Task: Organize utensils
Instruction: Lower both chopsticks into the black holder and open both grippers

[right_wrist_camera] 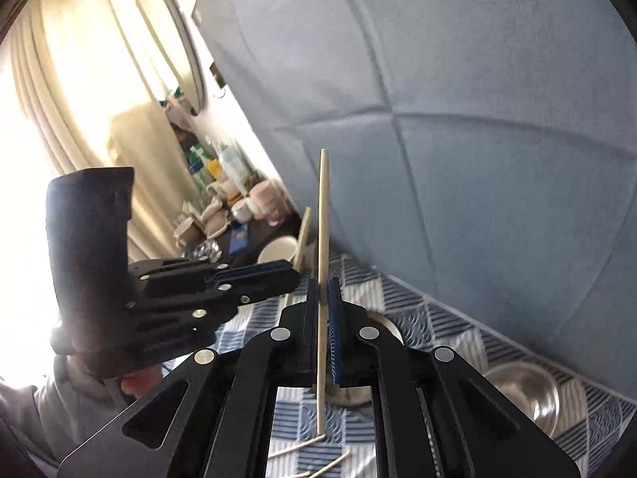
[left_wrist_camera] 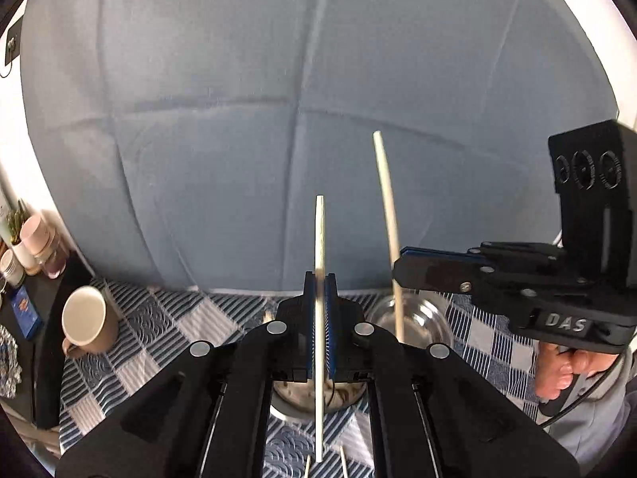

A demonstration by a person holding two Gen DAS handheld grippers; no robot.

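Observation:
In the left wrist view my left gripper [left_wrist_camera: 319,281] is shut on a pale wooden chopstick [left_wrist_camera: 319,231] that stands upright between its blue pads. To its right my right gripper [left_wrist_camera: 397,267] is shut on a second chopstick [left_wrist_camera: 385,199], which also points up. The right wrist view shows that gripper [right_wrist_camera: 322,286] clamped on its chopstick [right_wrist_camera: 323,207], with my left gripper [right_wrist_camera: 296,275] and its stick [right_wrist_camera: 304,227] just to the left. Both are raised above the checked cloth [left_wrist_camera: 159,326]. Loose chopsticks [right_wrist_camera: 294,448] lie on the cloth below.
A beige mug [left_wrist_camera: 85,318] lies tipped at the left, and a glass bowl [left_wrist_camera: 422,318] sits behind the grippers. A metal bowl [right_wrist_camera: 529,390] is at the right. A blue padded panel [left_wrist_camera: 278,119] rises close behind. A dark side table [left_wrist_camera: 47,318] holds jars. A person's hand [left_wrist_camera: 557,370] grips the right handle.

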